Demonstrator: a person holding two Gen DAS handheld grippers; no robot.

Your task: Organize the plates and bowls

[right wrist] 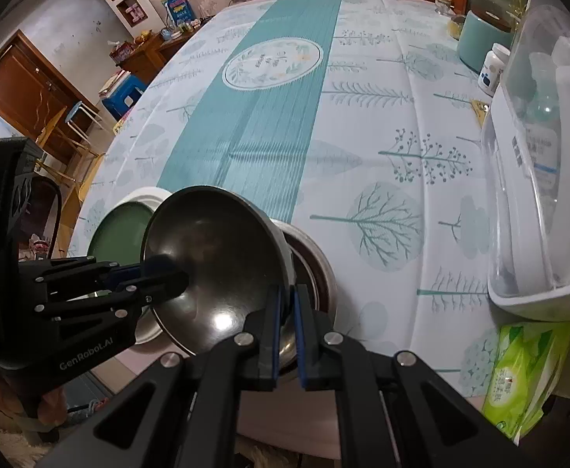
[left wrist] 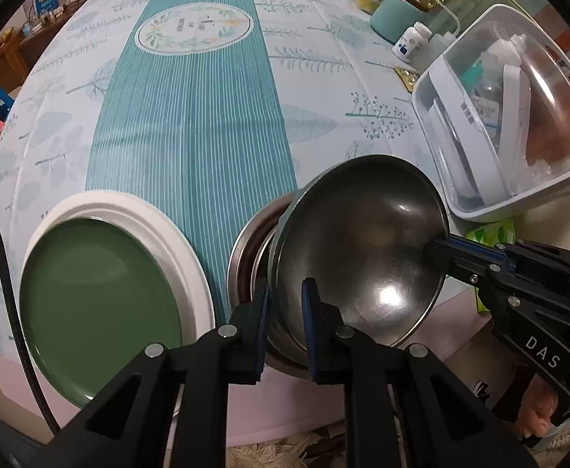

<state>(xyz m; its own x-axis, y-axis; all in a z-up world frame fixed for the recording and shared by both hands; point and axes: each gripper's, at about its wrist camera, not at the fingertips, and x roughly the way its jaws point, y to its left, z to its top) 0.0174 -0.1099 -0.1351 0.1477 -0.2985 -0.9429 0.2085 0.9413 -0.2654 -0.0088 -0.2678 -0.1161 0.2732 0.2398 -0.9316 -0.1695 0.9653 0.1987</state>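
A steel bowl is held tilted above a second steel bowl that rests on the table near its front edge. My left gripper is shut on the tilted bowl's near rim. My right gripper is shut on its right rim. In the right wrist view the tilted bowl sits between my right gripper and my left gripper, with the lower bowl behind it. A green plate lies on a white plate to the left.
A clear-lidded white storage box stands at the right, with a pill bottle and a teal container behind it. A green wipes pack lies at the front right table edge. The patterned tablecloth stretches back.
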